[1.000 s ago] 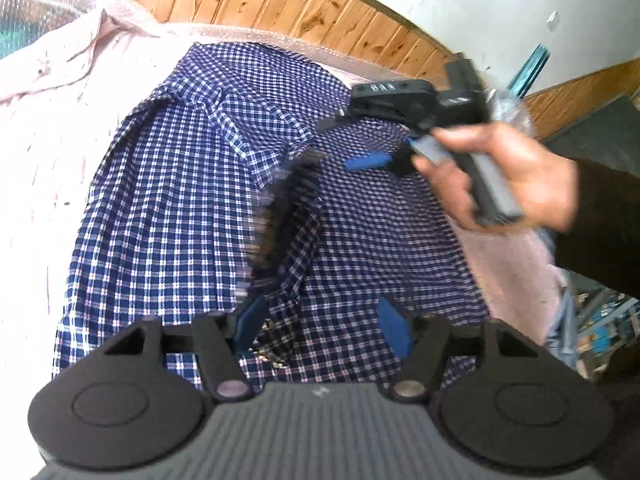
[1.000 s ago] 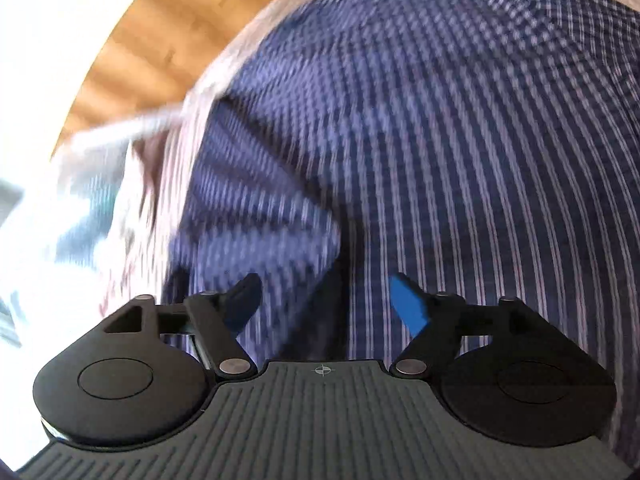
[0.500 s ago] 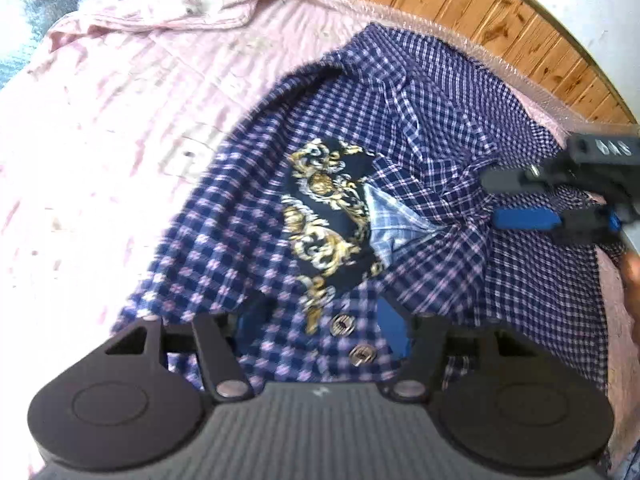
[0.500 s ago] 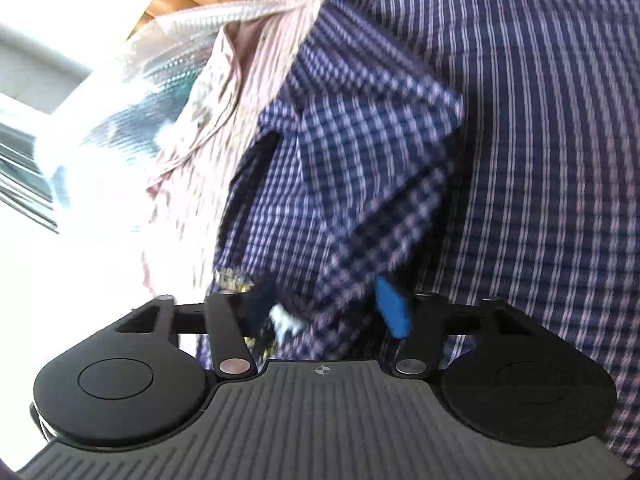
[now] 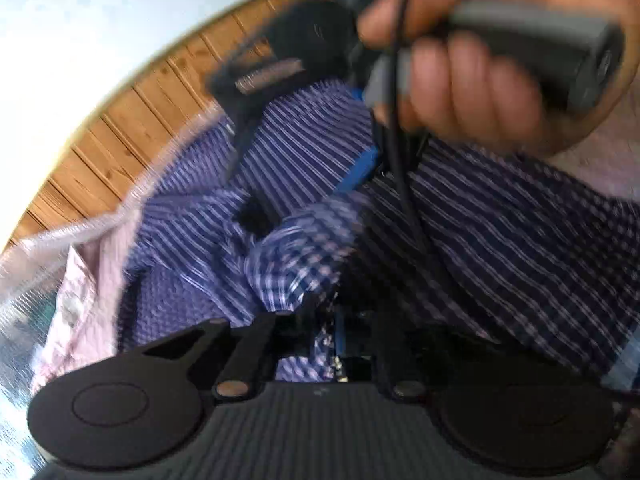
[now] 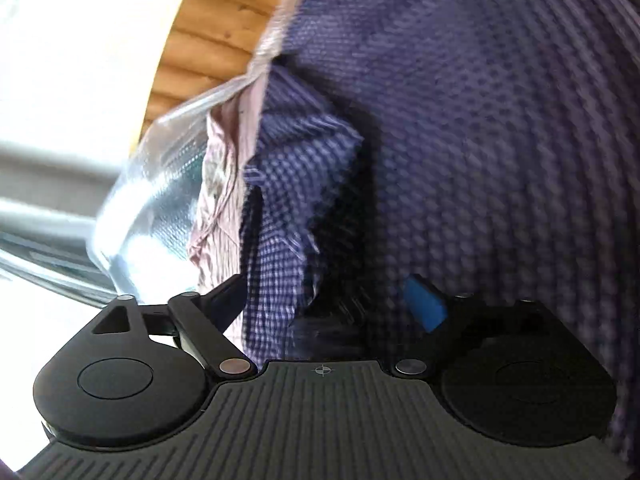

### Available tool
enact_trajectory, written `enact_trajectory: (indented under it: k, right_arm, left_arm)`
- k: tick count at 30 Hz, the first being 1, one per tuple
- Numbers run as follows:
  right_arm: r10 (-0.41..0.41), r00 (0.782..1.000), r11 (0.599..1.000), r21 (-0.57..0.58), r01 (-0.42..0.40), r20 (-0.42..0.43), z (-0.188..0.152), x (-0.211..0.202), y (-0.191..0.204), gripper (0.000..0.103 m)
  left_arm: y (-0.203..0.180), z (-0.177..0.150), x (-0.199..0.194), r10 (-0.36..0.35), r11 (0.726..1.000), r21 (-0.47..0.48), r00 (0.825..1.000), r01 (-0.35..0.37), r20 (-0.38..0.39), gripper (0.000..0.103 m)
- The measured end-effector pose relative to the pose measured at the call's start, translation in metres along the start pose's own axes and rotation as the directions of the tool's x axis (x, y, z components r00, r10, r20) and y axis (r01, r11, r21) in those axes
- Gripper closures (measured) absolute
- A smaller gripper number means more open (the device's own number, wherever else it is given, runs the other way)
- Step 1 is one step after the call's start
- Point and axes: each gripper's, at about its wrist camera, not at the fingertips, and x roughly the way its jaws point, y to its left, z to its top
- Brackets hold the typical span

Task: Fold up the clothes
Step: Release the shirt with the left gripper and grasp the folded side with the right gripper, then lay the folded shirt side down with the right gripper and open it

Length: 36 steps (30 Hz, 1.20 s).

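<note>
Your left gripper (image 5: 332, 340) is closing on a bunched fold of the checked shirt (image 5: 500, 240), which half a second ago lay loose before its spread jaws. Your right gripper (image 6: 332, 300) is opening, with shirt cloth between its jaws. The fold now hangs from your left.

The work surface is covered by a silvery padded sheet (image 5: 20, 320), whose edge runs along a wooden panelled wall (image 5: 132, 128). A pink striped shirt (image 5: 80, 300) lies crumpled on the sheet near that edge, and a blue checked shirt (image 5: 500, 240) lies bunched over it.
</note>
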Motion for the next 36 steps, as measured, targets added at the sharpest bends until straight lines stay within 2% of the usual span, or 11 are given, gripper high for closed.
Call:
enact_trajectory:
  k: [7, 10, 13, 15, 17, 19, 21, 22, 24, 30, 36]
  right_arm:
    - [-0.020, 0.992, 0.998, -0.056, 0.014, -0.123, -0.030, 0.015, -0.009, 0.014]
    - [-0.108, 0.975, 0.982, -0.172, 0.074, -0.196, -0.042, 0.029, -0.007, 0.075]
    - [-0.118, 0.967, 0.978, -0.193, 0.075, -0.226, -0.046, 0.039, -0.012, 0.092]
    - [-0.105, 0.971, 0.976, -0.211, 0.059, -0.214, -0.046, 0.036, -0.006, 0.093]
    - [-0.089, 0.976, 0.971, -0.236, 0.041, -0.198, -0.044, 0.034, 0.003, 0.092]
    - [-0.112, 0.977, 0.959, -0.276, 0.058, -0.183, -0.043, 0.038, 0.013, 0.057]
    - [-0.157, 0.967, 0.942, -0.324, 0.085, -0.203, -0.048, 0.053, 0.018, 0.041]
    - [-0.177, 0.959, 0.932, -0.351, 0.092, -0.219, -0.052, 0.061, 0.021, 0.051]
    - [-0.209, 0.944, 0.909, -0.408, 0.091, -0.256, -0.057, 0.074, 0.026, 0.098]
    - [-0.165, 0.983, 0.876, -0.470, 0.110, -0.076, -0.003, 0.015, 0.059, 0.098]
    - [-0.301, 0.948, 0.894, -0.315, 0.319, 0.106, 0.091, -0.008, 0.011, 0.098]
  left_arm:
    - [0.006, -0.017, -0.008, -0.007, 0.998, -0.065, 0.999, 0.005, -0.035, 0.078]
    - [0.046, -0.052, -0.027, 0.019, 0.969, -0.242, 0.994, -0.045, -0.109, 0.058]
    - [0.096, -0.101, -0.039, 0.089, 0.888, -0.419, 0.965, -0.189, -0.247, 0.055]
    - [0.134, -0.146, -0.039, 0.134, 0.783, -0.529, 0.919, -0.327, -0.370, 0.056]
    - [0.156, -0.178, -0.033, 0.100, 0.704, -0.612, 0.903, -0.361, -0.418, 0.057]
    - [0.164, -0.194, -0.032, 0.081, 0.669, -0.655, 0.911, -0.351, -0.405, 0.054]
    - [0.165, -0.190, -0.030, 0.094, 0.674, -0.658, 0.923, -0.335, -0.374, 0.062]
    - [0.164, -0.188, -0.029, 0.100, 0.681, -0.654, 0.928, -0.327, -0.360, 0.101]
    - [0.156, -0.180, -0.035, 0.123, 0.722, -0.615, 0.933, -0.317, -0.337, 0.102]
    - [0.095, -0.144, -0.074, 0.337, 0.902, -0.211, 0.920, -0.377, -0.202, 0.102]
    - [0.035, -0.154, -0.063, 0.342, 0.933, 0.167, 0.929, -0.319, -0.141, 0.101]
